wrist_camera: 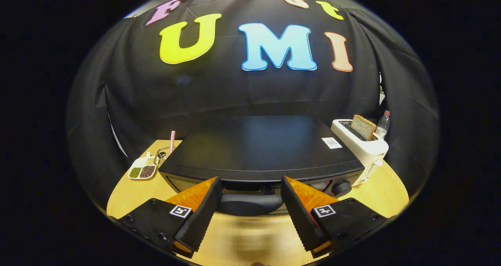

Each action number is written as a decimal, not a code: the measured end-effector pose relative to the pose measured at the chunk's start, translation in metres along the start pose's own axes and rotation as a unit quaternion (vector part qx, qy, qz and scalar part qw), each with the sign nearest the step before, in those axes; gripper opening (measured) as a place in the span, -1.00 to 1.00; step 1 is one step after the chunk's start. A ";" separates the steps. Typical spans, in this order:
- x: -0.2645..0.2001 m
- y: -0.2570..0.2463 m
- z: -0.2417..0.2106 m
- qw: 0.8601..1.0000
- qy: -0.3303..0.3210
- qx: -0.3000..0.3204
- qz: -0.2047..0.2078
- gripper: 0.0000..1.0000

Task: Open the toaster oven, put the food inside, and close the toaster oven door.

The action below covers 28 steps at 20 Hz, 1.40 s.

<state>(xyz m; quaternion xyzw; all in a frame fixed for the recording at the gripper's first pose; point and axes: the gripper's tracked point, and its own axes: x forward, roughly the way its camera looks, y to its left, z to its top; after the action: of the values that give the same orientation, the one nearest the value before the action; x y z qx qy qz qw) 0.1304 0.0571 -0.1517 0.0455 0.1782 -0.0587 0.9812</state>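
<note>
between the spread fingers (pixel 207 203), the toaster oven (pixel 258 148) door handle (pixel 250 204).

The gripper (pixel 250 195) fingers (pixel 199 219) stand spread wide at lower centre, flanking the toaster oven (pixel 262 152) door handle (pixel 250 204) without touching it; wooden tabletop (pixel 250 238) below, toaster (pixel 362 144) at right.

Nothing readable here tbh, just a tiny code sticker (pixel 331 142) on the toaster oven (pixel 258 148) top, around 2 o'clock.
</note>
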 end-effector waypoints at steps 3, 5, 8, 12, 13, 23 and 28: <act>0.000 0.002 -0.003 1.000 0.018 -0.008 -0.001 0.98; 0.000 0.003 -0.004 1.000 0.027 -0.005 0.004 0.97; -0.004 0.005 -0.008 0.999 0.046 -0.009 0.016 0.98; -0.007 0.004 -0.011 0.998 0.057 -0.010 0.018 0.97; -0.008 0.005 -0.013 0.998 0.059 -0.011 0.017 0.98; -0.022 0.006 -0.025 0.998 0.066 -0.007 0.017 0.97; -0.031 0.006 -0.034 0.997 0.076 0.004 0.022 0.96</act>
<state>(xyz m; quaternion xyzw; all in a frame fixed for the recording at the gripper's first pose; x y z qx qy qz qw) 0.0903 0.0695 -0.1719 0.0579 0.2508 -0.0342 0.9657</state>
